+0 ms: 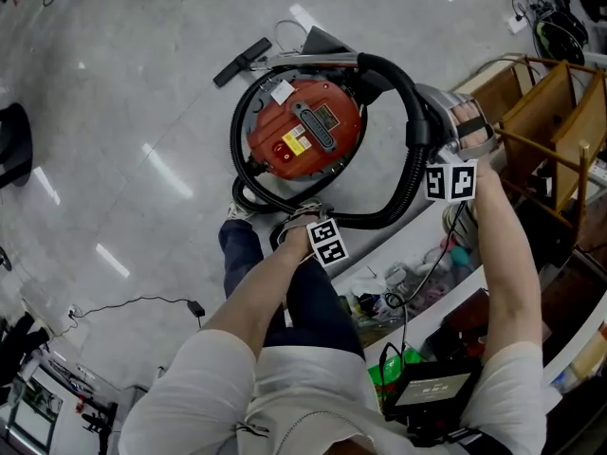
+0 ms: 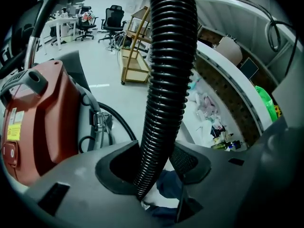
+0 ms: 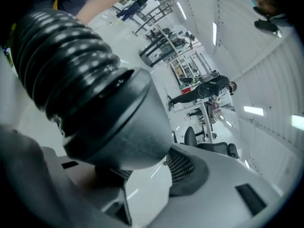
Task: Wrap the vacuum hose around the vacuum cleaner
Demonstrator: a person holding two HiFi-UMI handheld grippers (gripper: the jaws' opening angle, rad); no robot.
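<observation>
A round red vacuum cleaner (image 1: 303,126) stands on the grey floor; in the left gripper view its red body (image 2: 38,118) is on the left. Its black ribbed hose (image 1: 384,218) curls round the body's left and near side, then loops out right and arches back over the top. My left gripper (image 1: 299,224) is at the near side of the body, shut on the hose (image 2: 166,80), which runs up between its pads. My right gripper (image 1: 432,131) is higher on the right, shut on the hose's smooth black cuff (image 3: 118,122) where the ribbed part (image 3: 61,61) ends.
A metal wand with a floor nozzle (image 1: 256,60) lies behind the vacuum. A wooden shelf cart (image 1: 550,112) and a white counter (image 1: 427,273) with clutter stand close on the right. A thin cable (image 1: 142,301) lies on the floor at the left. My legs (image 1: 247,245) are beside the vacuum.
</observation>
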